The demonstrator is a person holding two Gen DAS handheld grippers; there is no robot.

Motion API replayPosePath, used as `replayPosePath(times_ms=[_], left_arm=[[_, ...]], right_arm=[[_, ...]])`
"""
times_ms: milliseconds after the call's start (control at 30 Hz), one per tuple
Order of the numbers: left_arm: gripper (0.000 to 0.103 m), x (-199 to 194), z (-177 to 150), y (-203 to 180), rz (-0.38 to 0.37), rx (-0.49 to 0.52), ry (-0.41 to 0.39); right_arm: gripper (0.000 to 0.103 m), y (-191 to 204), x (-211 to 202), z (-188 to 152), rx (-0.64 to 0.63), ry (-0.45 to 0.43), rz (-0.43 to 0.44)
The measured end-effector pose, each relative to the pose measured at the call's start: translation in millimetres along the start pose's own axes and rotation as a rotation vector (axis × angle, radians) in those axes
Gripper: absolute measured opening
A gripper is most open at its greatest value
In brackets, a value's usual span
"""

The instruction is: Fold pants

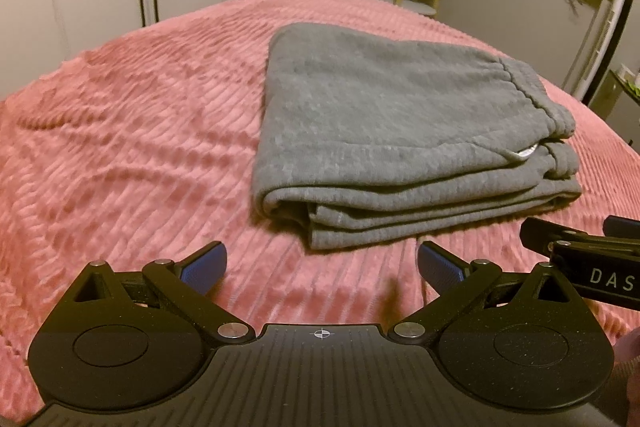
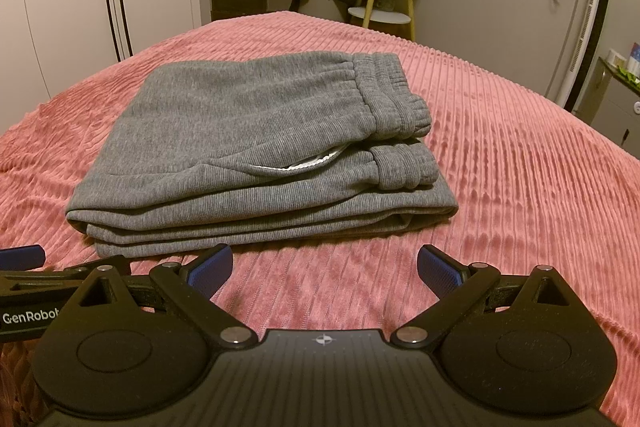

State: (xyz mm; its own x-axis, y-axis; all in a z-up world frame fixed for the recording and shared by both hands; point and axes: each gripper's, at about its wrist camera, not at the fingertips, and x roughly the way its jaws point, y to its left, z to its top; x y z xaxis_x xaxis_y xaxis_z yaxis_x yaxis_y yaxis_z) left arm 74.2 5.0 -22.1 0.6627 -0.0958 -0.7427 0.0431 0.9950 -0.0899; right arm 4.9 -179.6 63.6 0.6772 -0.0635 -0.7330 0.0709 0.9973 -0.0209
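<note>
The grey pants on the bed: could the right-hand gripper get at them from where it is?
Probably yes. The right gripper is open and points at the near edge of the folded pants, with only bare pink bedspread between. The left gripper sits beside it, not in its way.

I note the pants (image 2: 240, 131) are heather grey with fine ribbing, a white cord showing at the waistband. Bedspread (image 2: 500, 167): dusty pink, ribbed stripe texture. Both grippers, left (image 1: 322, 269) and right (image 2: 325, 269), are black with blue pads (image 2: 438, 269).
</note>
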Motion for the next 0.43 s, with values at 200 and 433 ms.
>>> replayPosePath(times_ms=[200, 433], left_arm=[[0.103, 0.7, -0.2, -0.5, 0.001, 0.005, 0.003], [0.103, 3.8, 0.3, 0.2, 0.037, 0.002, 0.019]], right_arm=[[0.099, 0.3, 0.4, -0.2, 0.006, 0.0, -0.002], [0.099, 1.1, 0.1, -0.5, 0.007, 0.0, -0.003]])
